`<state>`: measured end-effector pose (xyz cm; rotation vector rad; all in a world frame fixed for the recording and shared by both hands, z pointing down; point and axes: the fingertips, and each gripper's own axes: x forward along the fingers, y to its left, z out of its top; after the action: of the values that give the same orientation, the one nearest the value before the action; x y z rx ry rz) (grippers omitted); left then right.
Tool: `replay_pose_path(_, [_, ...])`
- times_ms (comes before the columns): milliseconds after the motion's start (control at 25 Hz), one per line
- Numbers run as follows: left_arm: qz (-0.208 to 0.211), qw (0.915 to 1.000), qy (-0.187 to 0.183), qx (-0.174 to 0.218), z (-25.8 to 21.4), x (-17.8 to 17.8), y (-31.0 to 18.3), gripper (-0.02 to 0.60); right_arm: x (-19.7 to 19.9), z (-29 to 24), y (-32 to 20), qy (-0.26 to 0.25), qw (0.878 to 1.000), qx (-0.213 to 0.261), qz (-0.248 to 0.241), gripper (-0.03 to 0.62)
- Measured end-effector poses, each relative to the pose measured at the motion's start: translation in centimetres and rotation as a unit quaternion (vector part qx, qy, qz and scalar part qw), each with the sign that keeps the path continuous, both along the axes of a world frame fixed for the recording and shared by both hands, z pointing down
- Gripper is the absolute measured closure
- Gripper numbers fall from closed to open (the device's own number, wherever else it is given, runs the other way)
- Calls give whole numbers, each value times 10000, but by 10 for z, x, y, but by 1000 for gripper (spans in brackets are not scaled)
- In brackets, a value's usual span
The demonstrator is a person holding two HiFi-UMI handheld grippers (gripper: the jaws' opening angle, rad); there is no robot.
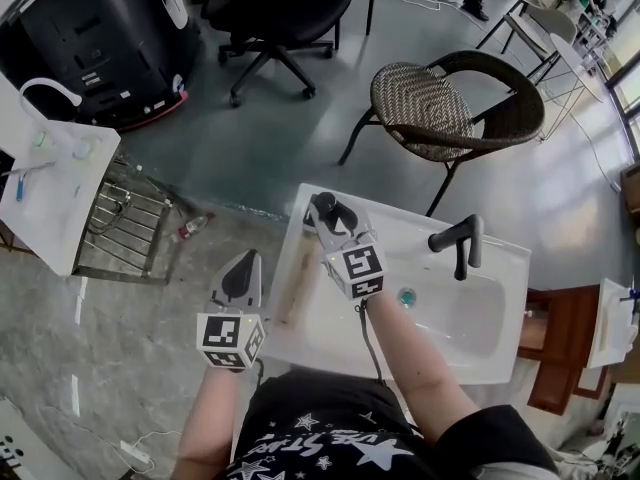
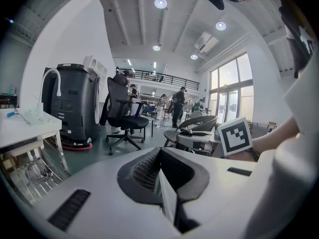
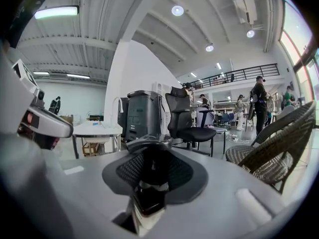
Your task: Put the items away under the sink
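Two hands at work in front of a white sink (image 1: 480, 363), seen from above. Clamped in the right hand-held gripper (image 1: 328, 215), over the sink's far left corner: a small dark bottle (image 3: 148, 195). Jaws narrowed onto it from both sides, pads pressed against it. Dark cap uppermost, pale band below, upright in the grip. Hard to tell whether resting on the rim or lifted just clear.

Off the sink's left edge, above the grey floor (image 1: 150, 368), the left hand-held gripper (image 1: 243, 270), closed up tight on nothing, pads touching. Just beside the sink's rim, apart from the bottle.

Along that left rim, a pale brown strip (image 1: 298, 280), too blurred to name. At the sink's far side, a black tap (image 1: 462, 243) bent over the basin. In the basin's bottom, a greenish drain (image 1: 406, 296).

Beyond the sink, a wicker chair (image 1: 440, 108) and a black office chair (image 1: 270, 13). Further left, a big black machine (image 1: 90, 38), a white tabletop (image 1: 60, 198) with small things on it, and a wire rack (image 1: 125, 218) beside it. At the right, next to the sink, a brown wooden cabinet (image 1: 560, 343).
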<state>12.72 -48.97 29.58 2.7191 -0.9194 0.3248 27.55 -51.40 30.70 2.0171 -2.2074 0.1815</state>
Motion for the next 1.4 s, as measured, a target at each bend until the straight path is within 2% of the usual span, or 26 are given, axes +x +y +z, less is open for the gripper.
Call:
replay_pose_path(160, [57, 10000, 9, 31, -3, 0, 3, 572, 16, -2, 6, -227, 9995, -74, 201, 497])
replay_pose_path(440, [107, 9999, 79, 52, -9, -9, 11, 572, 24, -23, 35, -139, 9992, 26, 379, 499])
replay_pose_path(760, [578, 9976, 328, 174, -23, -3, 50, 572, 8, -40, 101, -286, 9979, -28, 575, 497])
replay_pose_path(920, [929, 9950, 304, 221, -18, -4, 71, 572, 4, -48, 139, -334, 9968, 24, 731, 497])
replay_pose_path(1160, [1006, 9942, 378, 77, -13, -10, 92, 572, 1, -53, 187, -377, 9949, 35, 939, 497])
replay_pose_path(1400, [1174, 9926, 282, 85, -13, -3, 124, 572, 0, -50, 223, -532, 9935, 18, 1006, 497])
